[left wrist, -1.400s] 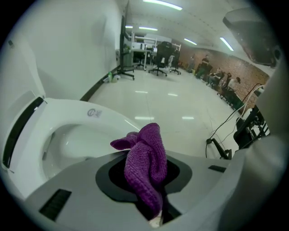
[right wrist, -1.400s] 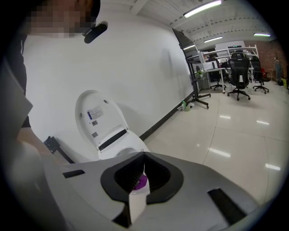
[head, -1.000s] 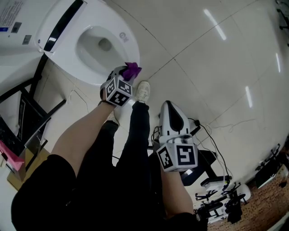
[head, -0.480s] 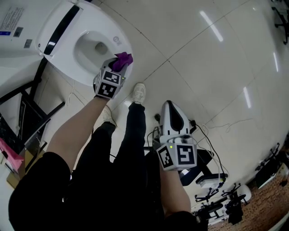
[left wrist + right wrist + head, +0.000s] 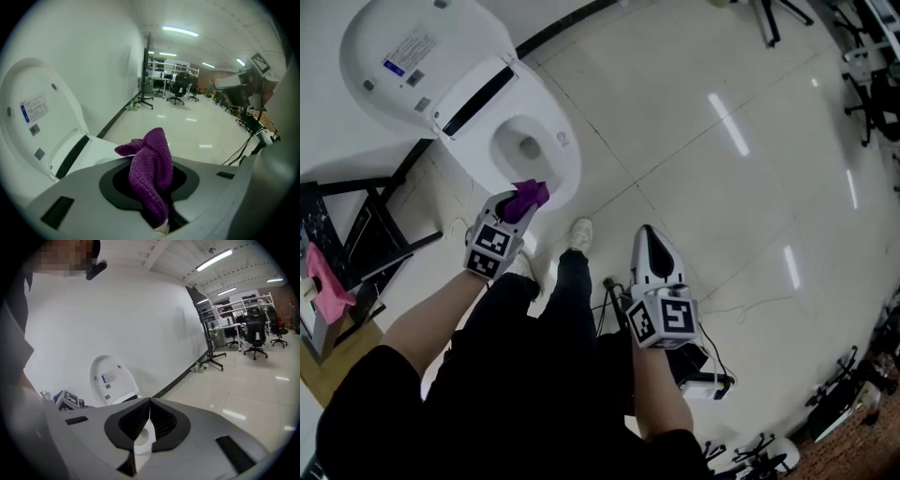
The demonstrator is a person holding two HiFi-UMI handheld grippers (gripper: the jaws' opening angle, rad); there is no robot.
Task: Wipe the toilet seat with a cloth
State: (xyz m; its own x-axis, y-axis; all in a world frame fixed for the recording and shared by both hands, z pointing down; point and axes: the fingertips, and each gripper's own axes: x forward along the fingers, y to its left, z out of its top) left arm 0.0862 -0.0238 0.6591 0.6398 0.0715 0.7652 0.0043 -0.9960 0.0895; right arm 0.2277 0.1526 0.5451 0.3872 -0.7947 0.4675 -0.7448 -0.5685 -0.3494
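The white toilet stands at the upper left of the head view, its lid (image 5: pixel 412 56) raised and its seat (image 5: pixel 562 169) around the bowl. My left gripper (image 5: pixel 517 208) is shut on a purple cloth (image 5: pixel 528 197) at the seat's near rim; whether the cloth touches it I cannot tell. In the left gripper view the cloth (image 5: pixel 152 164) sticks up out of the jaws, with the lid (image 5: pixel 33 108) to the left. My right gripper (image 5: pixel 649 234) hangs shut and empty over the floor, right of the person's legs. Its closed jaws (image 5: pixel 150 413) point toward the toilet lid (image 5: pixel 110 378).
A black metal stand (image 5: pixel 356 225) and a pink object (image 5: pixel 328 286) sit left of the toilet. The person's shoe (image 5: pixel 578 232) is on the tiles just before the bowl. Cables and a small device (image 5: pixel 703 375) lie on the floor at the right. Office chairs (image 5: pixel 178 91) stand far off.
The head view has swung so the raised lid now shows. My left gripper with the cloth has slid along the seat's front rim to its near side. The right gripper has stayed shut.
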